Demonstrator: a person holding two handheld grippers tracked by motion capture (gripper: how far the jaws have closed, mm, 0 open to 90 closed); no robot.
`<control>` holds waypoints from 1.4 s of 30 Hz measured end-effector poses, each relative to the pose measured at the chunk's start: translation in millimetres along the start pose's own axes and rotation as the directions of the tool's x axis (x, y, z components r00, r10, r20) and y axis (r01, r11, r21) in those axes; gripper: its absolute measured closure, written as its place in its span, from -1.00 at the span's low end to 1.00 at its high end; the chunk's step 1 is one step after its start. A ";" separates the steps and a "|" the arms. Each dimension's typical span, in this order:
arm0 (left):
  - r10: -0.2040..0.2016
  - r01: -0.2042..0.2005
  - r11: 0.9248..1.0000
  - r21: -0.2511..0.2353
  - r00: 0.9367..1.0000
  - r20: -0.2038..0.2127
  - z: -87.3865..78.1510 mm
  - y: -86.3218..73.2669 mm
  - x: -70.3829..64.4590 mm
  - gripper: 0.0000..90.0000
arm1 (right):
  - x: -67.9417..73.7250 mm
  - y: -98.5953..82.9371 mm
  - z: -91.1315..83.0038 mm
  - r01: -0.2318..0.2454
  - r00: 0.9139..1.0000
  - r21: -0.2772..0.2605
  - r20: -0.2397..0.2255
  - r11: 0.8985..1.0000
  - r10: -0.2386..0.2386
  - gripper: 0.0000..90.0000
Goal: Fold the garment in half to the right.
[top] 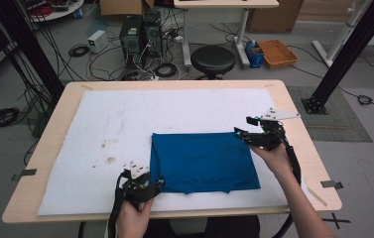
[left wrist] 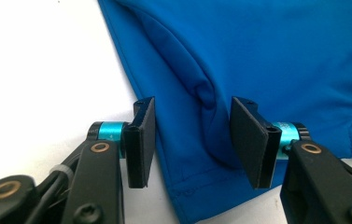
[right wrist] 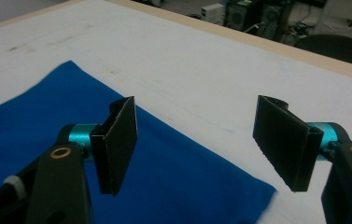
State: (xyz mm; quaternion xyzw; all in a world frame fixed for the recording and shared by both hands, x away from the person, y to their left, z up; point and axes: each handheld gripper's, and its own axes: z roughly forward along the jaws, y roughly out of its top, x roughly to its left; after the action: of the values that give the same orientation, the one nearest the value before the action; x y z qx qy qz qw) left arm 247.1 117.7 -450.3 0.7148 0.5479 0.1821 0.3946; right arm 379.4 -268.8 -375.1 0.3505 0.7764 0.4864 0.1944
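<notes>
A folded blue garment (top: 202, 161) lies flat on the white mat, right of the table's middle. My left gripper (top: 158, 185) is at its near left corner, open, jaws straddling a raised fold of the blue garment (left wrist: 267, 60) without pinching it. In the left gripper view the left gripper (left wrist: 192, 140) has the hemmed edge running between its pads. My right gripper (top: 241, 133) hovers over the far right corner, open. In the right gripper view the right gripper (right wrist: 201, 144) has its jaws wide apart above the corner of the blue garment (right wrist: 173, 182), with nothing between them.
The white mat (top: 125, 124) covers most of the wooden table (top: 298, 148) and carries brownish stains left of the garment. Beyond the far edge stand a black stool (top: 213, 59), computer towers (top: 140, 34) and cables on the floor.
</notes>
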 end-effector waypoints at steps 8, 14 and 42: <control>-0.041 0.041 0.999 -0.021 0.999 -0.001 0.4 -1.6 1.4 0.35 | 34.8 14.3 27.4 0.036 0.995 -0.005 -0.089 0.999 -0.036 -0.27; -0.033 0.033 0.999 -0.021 0.999 0.006 1.8 -1.6 -0.3 0.48 | 60.2 34.4 57.3 0.057 0.989 -0.001 -0.133 0.998 -0.056 -0.12; -0.041 0.042 0.998 -0.039 0.999 0.034 2.7 -4.0 2.8 0.54 | 144.0 56.3 253.0 0.127 0.979 0.375 -0.194 0.918 -0.056 0.62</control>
State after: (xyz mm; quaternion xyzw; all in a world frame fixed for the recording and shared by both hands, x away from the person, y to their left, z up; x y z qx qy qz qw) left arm 247.4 119.6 -455.6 0.6982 0.5521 0.1728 0.4217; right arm 464.3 9.2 -433.4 0.2999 0.8867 0.3440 0.0738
